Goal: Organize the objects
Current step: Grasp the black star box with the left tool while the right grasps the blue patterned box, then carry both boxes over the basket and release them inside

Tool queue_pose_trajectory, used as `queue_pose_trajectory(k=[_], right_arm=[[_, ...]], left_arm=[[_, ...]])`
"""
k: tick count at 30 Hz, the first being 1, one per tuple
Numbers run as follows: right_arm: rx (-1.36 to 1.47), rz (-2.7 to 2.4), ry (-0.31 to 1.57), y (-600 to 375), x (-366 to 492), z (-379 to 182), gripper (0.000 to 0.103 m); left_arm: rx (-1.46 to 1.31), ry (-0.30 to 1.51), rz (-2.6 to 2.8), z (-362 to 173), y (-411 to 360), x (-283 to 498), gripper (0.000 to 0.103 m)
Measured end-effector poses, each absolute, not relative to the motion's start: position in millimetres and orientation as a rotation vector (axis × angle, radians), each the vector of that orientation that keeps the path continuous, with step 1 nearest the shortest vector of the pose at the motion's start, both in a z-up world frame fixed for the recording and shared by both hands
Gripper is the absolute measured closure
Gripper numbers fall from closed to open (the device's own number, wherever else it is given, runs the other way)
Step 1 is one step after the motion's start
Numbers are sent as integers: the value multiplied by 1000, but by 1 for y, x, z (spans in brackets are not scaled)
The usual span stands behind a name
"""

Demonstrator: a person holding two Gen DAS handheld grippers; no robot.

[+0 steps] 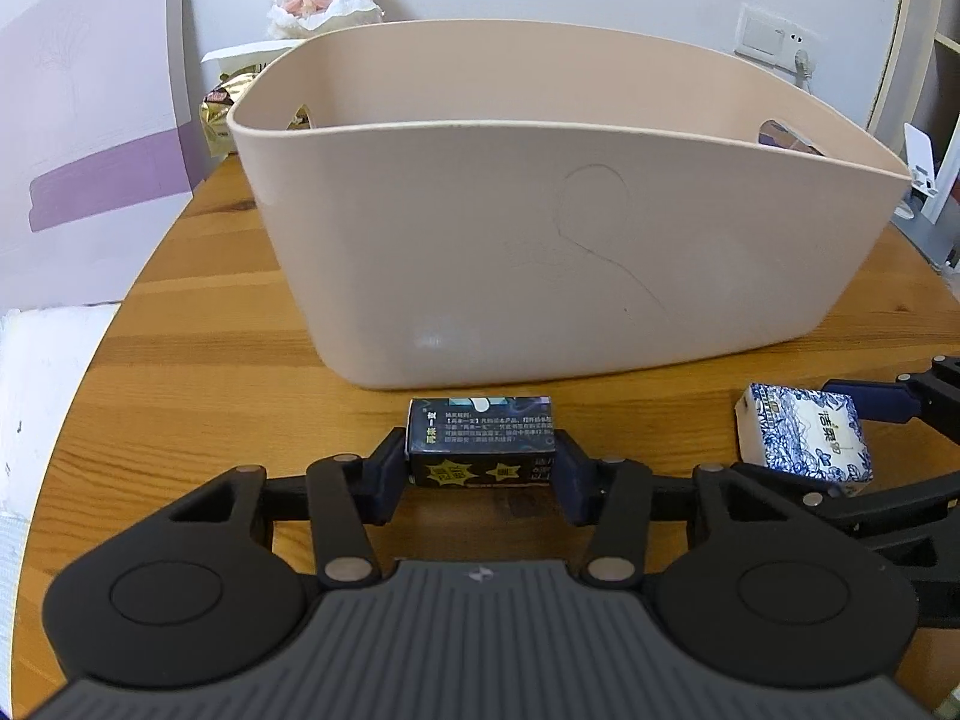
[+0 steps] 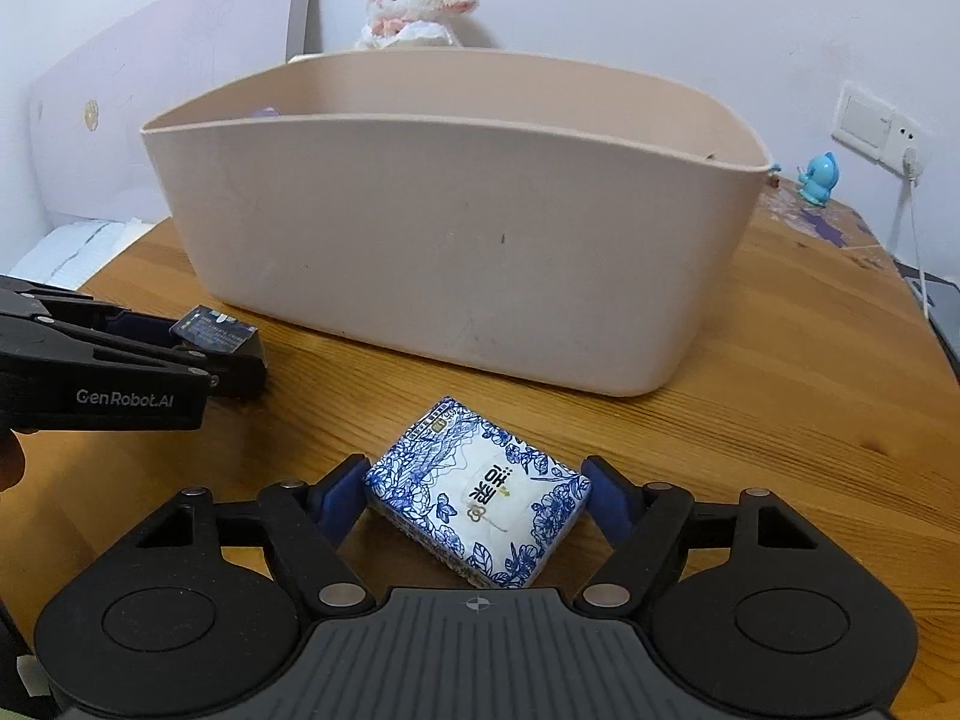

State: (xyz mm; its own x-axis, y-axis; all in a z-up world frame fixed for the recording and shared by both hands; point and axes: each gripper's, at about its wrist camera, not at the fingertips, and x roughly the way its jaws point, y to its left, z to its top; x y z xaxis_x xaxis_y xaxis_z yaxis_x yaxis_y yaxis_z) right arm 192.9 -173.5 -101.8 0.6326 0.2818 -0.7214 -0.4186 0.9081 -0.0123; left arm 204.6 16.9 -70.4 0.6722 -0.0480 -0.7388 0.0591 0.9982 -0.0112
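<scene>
a home room, prob. a bedroom, is indicated: plush lamb (image 2: pixel 414 6) propped against a white wall w/ socket (image 2: pixel 879 123), wooden table (image 2: pixel 780 372), small blue toy figure (image 2: pixel 817 178), bedding (image 1: pixel 36 396) seen alongside.

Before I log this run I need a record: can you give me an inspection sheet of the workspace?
Surface: wooden table, bare around the bin.
Job's things: beige bin; dark box; blue-patterned tissue pack.
Clutter: gold packet behind the bin, blue figurine.
Grippers: left claw shut on the dark box; right claw shut on the tissue pack.
Cables: white cord from wall socket.
Surroundings: plush lamb, white wall.
</scene>
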Motion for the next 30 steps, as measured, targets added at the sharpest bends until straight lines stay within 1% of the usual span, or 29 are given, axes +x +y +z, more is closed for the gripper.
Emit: queue_pose_trajectory(k=[6,14,15,22,30], right_arm=[[-172,395,721,-186,175,-71,29],[-134,368,592,-205,142,-27,29],[-131,363,576,-198,152,-23,29],[-119,339,469,-211,146,15,29],[-105,328,385,-208,164,49,29]], left_arm=[[26,800,-62,-57,18,184,51],[50,720,-55,-22,20,153,51],[55,709,-55,-17,19,149,51],[86,614,-50,20,14,131,51],[108,528,-41,57,9,138,51]])
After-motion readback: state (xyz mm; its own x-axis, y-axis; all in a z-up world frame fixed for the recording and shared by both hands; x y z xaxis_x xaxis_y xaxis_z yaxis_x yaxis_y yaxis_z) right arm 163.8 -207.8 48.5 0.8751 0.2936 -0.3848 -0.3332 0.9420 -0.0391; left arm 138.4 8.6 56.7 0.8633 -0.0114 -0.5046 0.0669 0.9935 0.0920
